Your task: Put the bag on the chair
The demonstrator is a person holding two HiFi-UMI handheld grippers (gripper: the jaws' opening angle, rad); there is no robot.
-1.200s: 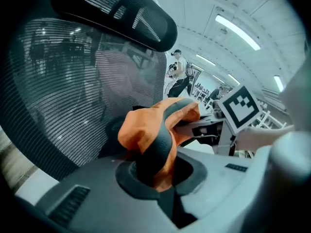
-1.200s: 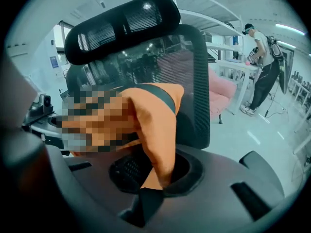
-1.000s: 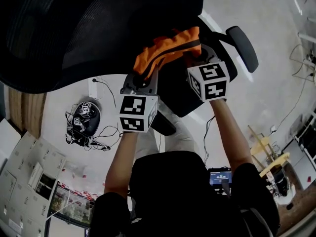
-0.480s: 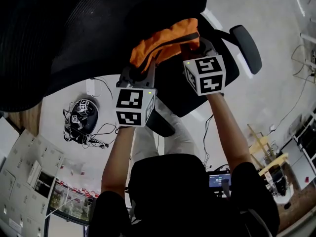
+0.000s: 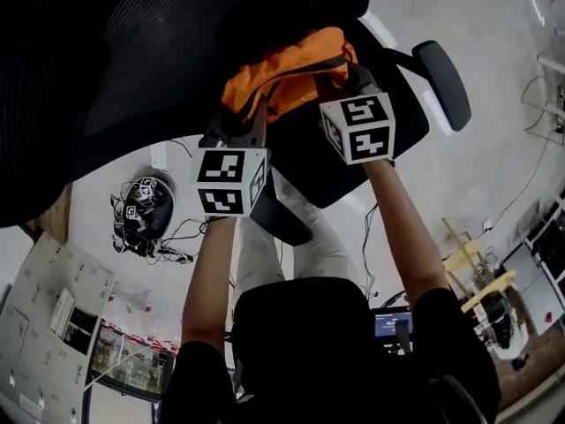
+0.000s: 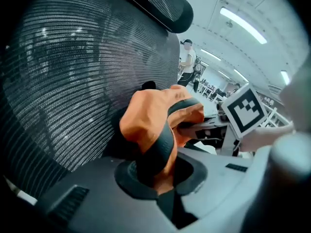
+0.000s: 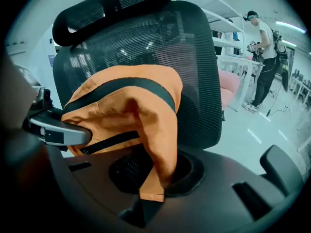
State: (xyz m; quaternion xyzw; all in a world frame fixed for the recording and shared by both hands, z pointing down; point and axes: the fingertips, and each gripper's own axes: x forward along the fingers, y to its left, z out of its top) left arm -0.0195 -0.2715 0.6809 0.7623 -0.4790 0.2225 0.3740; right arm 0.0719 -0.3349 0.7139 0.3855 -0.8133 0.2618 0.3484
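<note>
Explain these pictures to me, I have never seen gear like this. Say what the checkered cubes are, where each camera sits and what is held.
No robot here: a person holds a two-jaw tool, a gripper, in each hand. The checkered cube on each is a marker block, part of the tool. The head view comes from a camera on the person's head, looking steeply down. The other two cameras ride on the grippers and look along their jaws. The left gripper and the right gripper are each shut on a fold of the orange bag, holding it in front of the mesh backrest of a black office chair. Whether the bag rests on the chair yet does not show. Cables lie on the floor.
</note>
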